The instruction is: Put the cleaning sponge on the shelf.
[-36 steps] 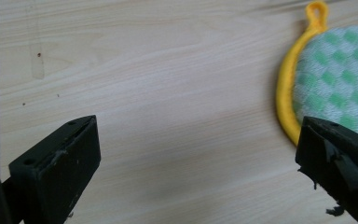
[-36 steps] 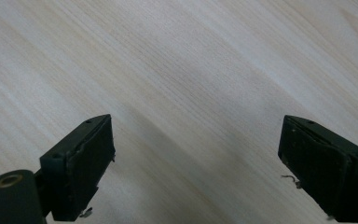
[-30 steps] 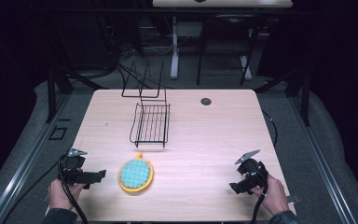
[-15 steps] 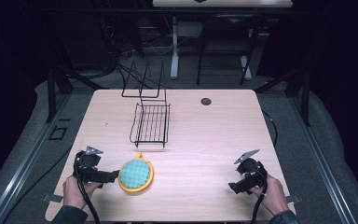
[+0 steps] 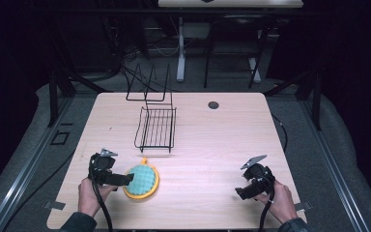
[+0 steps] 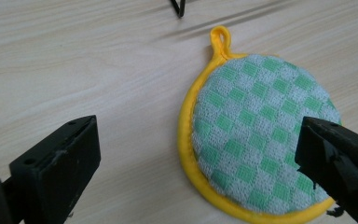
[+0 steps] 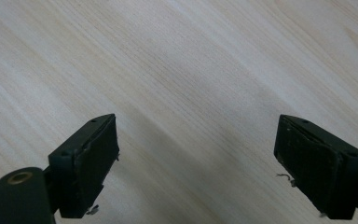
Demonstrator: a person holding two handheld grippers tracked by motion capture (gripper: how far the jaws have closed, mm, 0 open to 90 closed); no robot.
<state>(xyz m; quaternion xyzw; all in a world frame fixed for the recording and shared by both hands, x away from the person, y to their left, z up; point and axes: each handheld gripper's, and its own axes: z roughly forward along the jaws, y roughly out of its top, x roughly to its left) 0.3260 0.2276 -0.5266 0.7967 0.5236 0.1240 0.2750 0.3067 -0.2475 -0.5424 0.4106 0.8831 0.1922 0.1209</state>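
A round pot holder [image 5: 143, 180] with a green-and-white check and a yellow rim lies flat at the table's near left, its loop toward the rack. In the left gripper view the pot holder [image 6: 261, 135] fills the right half. My left gripper [image 5: 123, 180] [image 6: 198, 161] is open at the holder's left edge: one jaw hangs over the checked cloth, the other over bare wood. My right gripper [image 5: 241, 192] [image 7: 196, 161] is open near the table's front right, with only bare wood between its jaws.
A black wire rack [image 5: 156, 127] lies on the table behind the pot holder, with a taller wire stand [image 5: 147, 87] at the far edge. A small dark disc [image 5: 213, 105] sits at the back right of the wooden table [image 5: 212, 145].
My left gripper has moved right from the table's left edge up to the pot holder. The right gripper has stayed almost still.
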